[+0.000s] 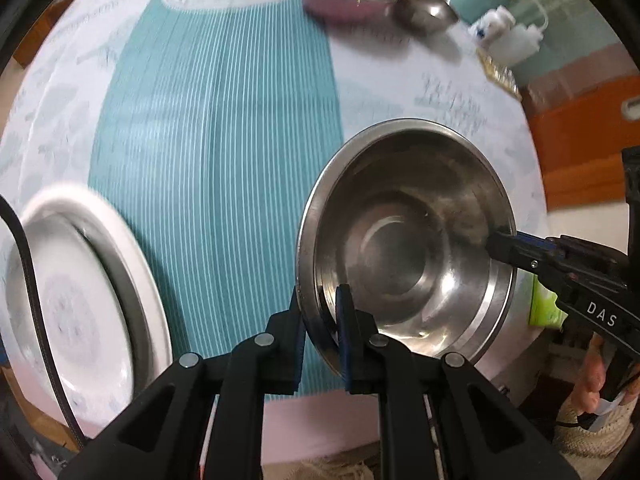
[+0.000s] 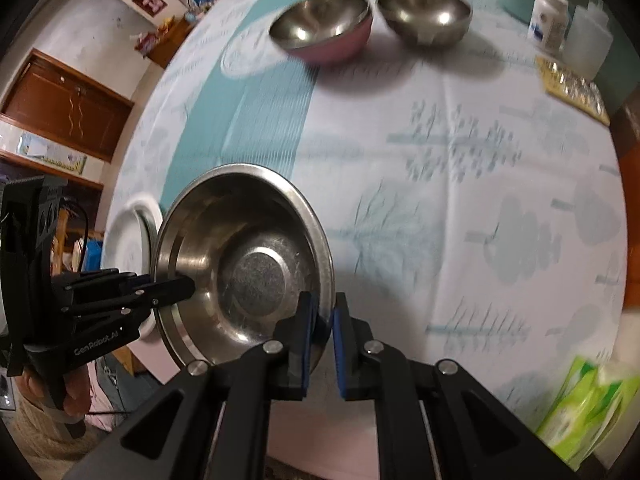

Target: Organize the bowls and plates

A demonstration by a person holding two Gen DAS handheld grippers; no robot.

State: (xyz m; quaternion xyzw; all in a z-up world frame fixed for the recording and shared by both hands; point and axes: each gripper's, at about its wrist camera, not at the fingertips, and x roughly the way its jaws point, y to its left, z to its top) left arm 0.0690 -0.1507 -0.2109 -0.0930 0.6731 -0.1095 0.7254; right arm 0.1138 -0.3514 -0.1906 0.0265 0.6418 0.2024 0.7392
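A shallow steel bowl (image 1: 404, 240) is held tilted above the table, between both grippers. My left gripper (image 1: 320, 332) is shut on its near rim, one finger inside and one outside. My right gripper (image 2: 322, 336) is shut on the opposite rim of the same steel bowl (image 2: 244, 260). A white plate (image 1: 80, 300) lies at the table's left edge; it also shows in the right wrist view (image 2: 128, 236). A pink-sided steel bowl (image 2: 324, 28) and a plain steel bowl (image 2: 424, 14) stand at the far side.
The round table (image 2: 460, 200) has a white patterned cloth with a teal striped band (image 1: 216, 160). White bottles (image 2: 550, 16) and a gold tray (image 2: 572, 88) stand at the far right. A green pack (image 2: 588, 404) lies near the right edge.
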